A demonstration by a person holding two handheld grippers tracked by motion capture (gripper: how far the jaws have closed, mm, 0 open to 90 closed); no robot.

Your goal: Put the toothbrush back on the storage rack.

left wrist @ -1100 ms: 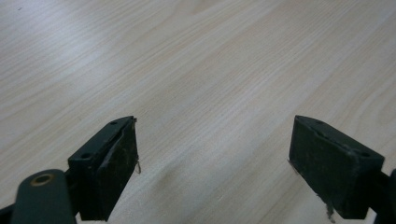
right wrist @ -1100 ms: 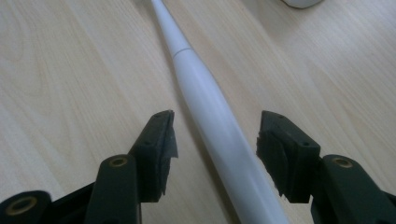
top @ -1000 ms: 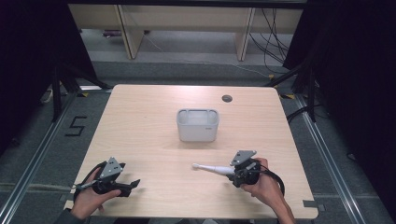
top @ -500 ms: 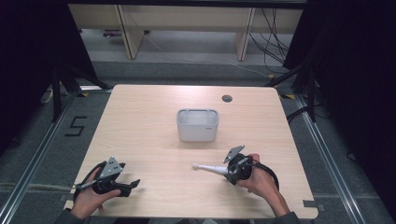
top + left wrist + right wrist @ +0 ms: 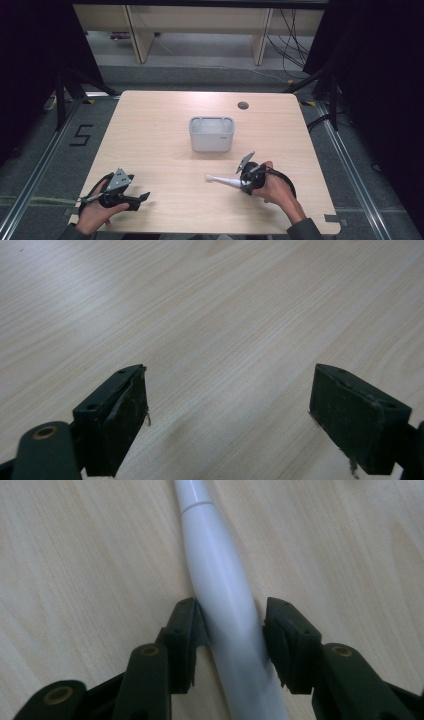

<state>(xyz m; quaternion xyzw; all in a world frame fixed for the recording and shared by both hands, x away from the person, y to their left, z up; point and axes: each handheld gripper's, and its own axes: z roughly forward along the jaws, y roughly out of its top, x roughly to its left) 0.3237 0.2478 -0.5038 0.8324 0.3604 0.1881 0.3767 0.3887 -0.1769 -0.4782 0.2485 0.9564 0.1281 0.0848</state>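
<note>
Right gripper: jaws have just been closing, now narrow, straddling the thick handle of a white electric toothbrush. Left pad looks to be touching the handle. Right pad sits just beside it; can't tell if a sliver of gap remains there. So it's pinched or a hair short of it, and the handle lies on the wooden table. The handle runs straight along the jaw axis, from between the pads out ahead of the tips, narrowing past a seam ring further forward. Its rear end passes back under the gripper body.

High view: right gripper in the person's right hand, toothbrush sticking out ahead of the jaws with its slim head end farthest from the pads. The white bin stands well beyond the jaws, apart from the brush.

Left gripper: jaws wide, nothing between them, bare tabletop below and ahead of the pads. High view has the left gripper in the left hand, well apart from the toothbrush.
</note>
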